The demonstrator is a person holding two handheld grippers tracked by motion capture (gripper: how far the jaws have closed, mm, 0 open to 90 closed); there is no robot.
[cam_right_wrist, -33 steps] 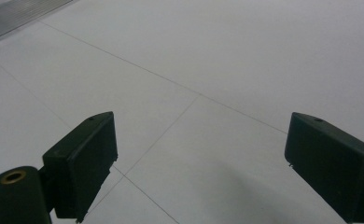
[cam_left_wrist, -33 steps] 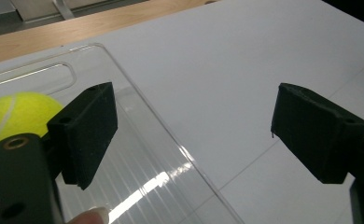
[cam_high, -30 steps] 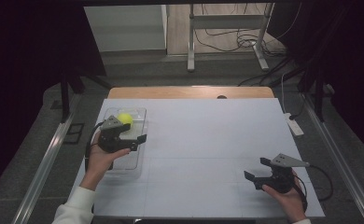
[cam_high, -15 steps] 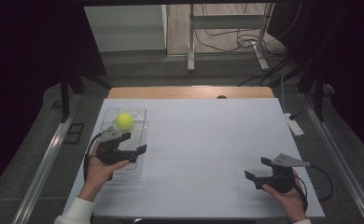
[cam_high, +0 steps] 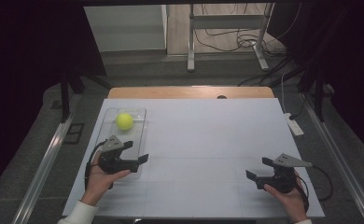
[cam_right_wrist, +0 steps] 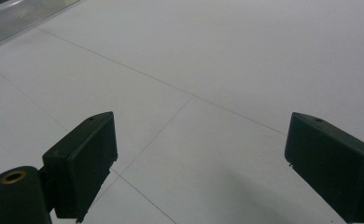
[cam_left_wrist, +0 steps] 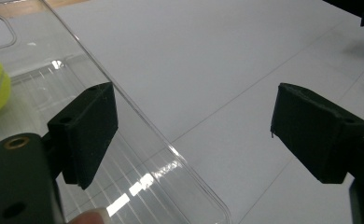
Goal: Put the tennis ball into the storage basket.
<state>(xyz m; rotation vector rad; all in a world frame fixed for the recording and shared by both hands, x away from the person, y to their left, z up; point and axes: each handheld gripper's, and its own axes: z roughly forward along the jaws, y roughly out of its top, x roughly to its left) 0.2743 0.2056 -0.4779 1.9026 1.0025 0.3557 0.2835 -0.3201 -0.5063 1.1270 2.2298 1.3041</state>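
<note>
Table (cam_high: pixel 203 154) first: our clear tray (cam_high: pixel 138 140) sits along its left edge, the yellow ball (cam_high: pixel 124 121) resting loose at the tray's far end. Our left gripper (cam_high: pixel 138 156) hangs open and empty astride the tray's near right rim (cam_left_wrist: pixel 138 116); a bump there could shunt the tray and roll the ball. Our right gripper (cam_high: pixel 259 168) idles open and empty near the front right corner.

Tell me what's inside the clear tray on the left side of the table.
A yellow-green tennis ball lies in the far end of the clear tray. The left gripper hangs over the near end, open and empty, covering part of the tray's floor there.
</note>
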